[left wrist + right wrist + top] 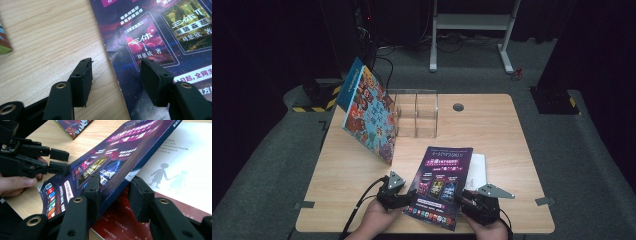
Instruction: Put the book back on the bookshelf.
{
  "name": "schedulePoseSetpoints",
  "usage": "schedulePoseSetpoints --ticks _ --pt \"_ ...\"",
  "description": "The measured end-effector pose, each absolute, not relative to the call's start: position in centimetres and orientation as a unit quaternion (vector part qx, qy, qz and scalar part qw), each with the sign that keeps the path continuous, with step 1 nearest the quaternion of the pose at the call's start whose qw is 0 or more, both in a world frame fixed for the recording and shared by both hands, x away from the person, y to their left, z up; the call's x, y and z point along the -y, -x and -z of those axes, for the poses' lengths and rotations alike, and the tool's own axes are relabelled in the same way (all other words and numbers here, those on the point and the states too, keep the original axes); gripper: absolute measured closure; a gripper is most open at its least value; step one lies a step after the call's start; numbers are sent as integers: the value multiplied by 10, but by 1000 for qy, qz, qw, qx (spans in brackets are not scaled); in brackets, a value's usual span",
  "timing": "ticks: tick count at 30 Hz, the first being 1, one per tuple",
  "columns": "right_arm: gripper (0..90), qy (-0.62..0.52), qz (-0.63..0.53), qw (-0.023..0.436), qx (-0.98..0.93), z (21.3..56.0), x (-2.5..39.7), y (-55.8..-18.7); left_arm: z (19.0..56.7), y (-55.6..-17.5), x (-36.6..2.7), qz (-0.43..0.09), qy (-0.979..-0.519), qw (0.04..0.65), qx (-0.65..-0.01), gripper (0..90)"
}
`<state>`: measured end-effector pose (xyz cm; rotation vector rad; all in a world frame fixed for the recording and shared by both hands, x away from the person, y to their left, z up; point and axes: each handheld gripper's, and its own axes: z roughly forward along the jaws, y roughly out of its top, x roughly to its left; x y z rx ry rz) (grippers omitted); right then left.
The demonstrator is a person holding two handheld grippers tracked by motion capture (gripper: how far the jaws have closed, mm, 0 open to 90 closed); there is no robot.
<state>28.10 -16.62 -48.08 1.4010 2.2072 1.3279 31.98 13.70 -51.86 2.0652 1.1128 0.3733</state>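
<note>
A book with a dark purple cover (444, 175) lies near the table's front edge. Its cover (120, 150) is raised off the inner pages, a white page (180, 157) with two child silhouettes and a red one below it. My right gripper (115, 181) is open, and the cover's free edge runs between its jaws, close against the left one. In the high view that gripper (464, 197) sits at the book's right front corner. My left gripper (116, 63) is open astride the cover's left edge (155, 37), one jaw over bare wood. It also appears as the left gripper (404, 194).
A colourful picture book (369, 112) leans tilted against a clear acrylic divider box (417, 112) at the back left of the wooden table (497, 135). A hand (15, 185) holds the left gripper (60, 161). A round grommet (458, 106) is set near the far edge.
</note>
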Motion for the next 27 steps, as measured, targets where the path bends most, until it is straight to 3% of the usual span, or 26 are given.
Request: schedulePoseSetpoints --ticks 27 --pt "561 -491 -457 108 -734 476 178 -299 522 -306 -139 -130 -815 387 -411 381"
